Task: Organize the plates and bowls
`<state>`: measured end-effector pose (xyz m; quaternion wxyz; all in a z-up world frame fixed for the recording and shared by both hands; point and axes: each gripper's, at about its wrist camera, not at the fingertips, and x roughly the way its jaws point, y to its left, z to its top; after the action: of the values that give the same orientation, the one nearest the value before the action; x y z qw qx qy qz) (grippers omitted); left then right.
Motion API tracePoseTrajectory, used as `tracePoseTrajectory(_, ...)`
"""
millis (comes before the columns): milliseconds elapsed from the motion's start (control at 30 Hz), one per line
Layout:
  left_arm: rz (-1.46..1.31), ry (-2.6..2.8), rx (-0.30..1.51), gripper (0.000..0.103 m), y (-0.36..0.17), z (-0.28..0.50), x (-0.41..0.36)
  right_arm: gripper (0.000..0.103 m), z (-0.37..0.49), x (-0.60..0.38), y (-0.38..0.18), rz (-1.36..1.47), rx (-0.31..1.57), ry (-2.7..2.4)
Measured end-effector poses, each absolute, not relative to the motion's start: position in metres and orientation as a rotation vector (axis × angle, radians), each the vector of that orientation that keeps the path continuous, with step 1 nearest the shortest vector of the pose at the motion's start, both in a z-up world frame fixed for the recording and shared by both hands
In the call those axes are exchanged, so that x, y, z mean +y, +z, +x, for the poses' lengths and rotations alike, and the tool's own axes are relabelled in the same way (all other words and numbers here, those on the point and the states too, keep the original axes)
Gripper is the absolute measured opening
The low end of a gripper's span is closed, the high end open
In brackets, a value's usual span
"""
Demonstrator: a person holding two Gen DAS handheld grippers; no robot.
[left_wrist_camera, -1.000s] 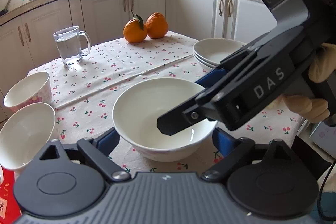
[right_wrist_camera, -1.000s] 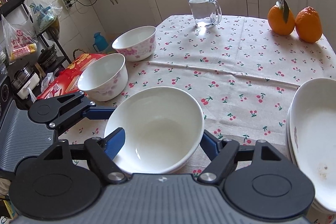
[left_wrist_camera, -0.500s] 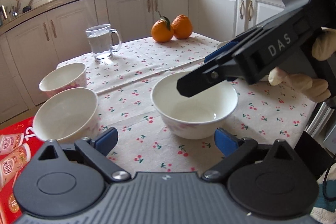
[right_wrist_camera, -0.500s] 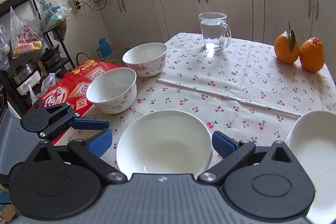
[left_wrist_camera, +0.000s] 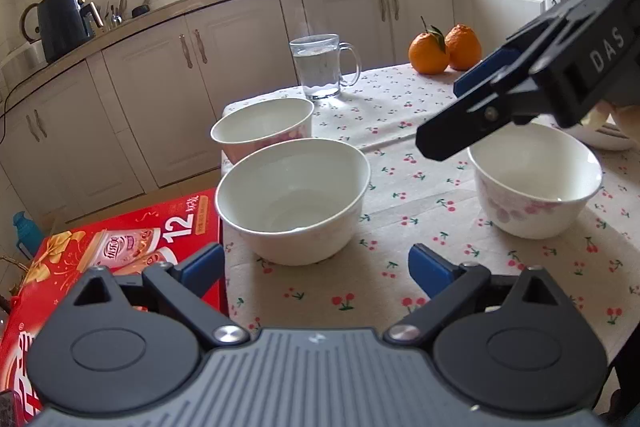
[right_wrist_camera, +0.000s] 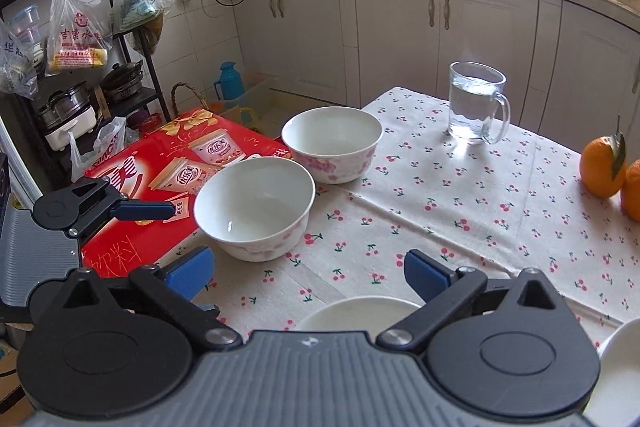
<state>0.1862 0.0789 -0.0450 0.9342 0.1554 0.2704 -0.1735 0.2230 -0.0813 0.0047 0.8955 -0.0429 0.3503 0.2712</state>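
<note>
Three white bowls with pink flowers stand on the cherry-print tablecloth. The nearest bowl sits just beyond my open left gripper, close to the table's left edge, with a second bowl behind it. The third bowl stands apart to the right, under my right gripper, which hovers above it with nothing held. In the right wrist view my right gripper is open, and that bowl's rim shows just below it. The two other bowls lie ahead of it. A stack of plates shows at the lower right.
A glass mug of water and two oranges stand at the far side of the table. A red carton lies beside the table's left edge, lower than the cloth. White cabinets run behind, and a shelf rack stands at the far left.
My right gripper opened, let go of the third bowl and drew back above it. My left gripper pulled away from that bowl and swung left to face the two other bowls.
</note>
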Motion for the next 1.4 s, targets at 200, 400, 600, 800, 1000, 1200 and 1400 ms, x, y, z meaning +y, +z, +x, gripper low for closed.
tracePoseTrajectory(200, 0.311, -0.348, 0.548, 0.098, -0.051, 0.208, 0.085, 0.103, 0.253, -0.054, 0.001, -0.084, 0.750, 0.619)
tracePoseTrajectory(400, 0.315, -0.364, 0.552, 0.098, -0.057, 0.217, 0.085, 0.102, 0.284, -0.034, -0.009, -0.064, 0.810, 0.645)
tracePoseTrajectory(600, 0.284, -0.375, 0.552, 0.097, -0.057, 0.226, 0.085, 0.098, 0.304, -0.023, -0.021, -0.033, 0.856, 0.666)
tracePoseTrajectory(800, 0.280, -0.385, 0.543, 0.095, -0.055, 0.229, 0.085, 0.086, 0.311, -0.018, -0.028, -0.014, 0.879, 0.687)
tracePoseTrajectory(1000, 0.273, -0.387, 0.541, 0.096, -0.054, 0.231, 0.085, 0.079, 0.312, -0.020, -0.029, -0.002, 0.882, 0.694)
tracePoseTrajectory(1200, 0.259, -0.391, 0.546, 0.096, -0.054, 0.233, 0.086, 0.077, 0.311, -0.021, -0.030, 0.006, 0.882, 0.696)
tracePoseTrajectory(1400, 0.225, -0.402, 0.566, 0.095, -0.056, 0.238, 0.089, 0.078, 0.311, -0.021, -0.030, 0.009, 0.883, 0.696)
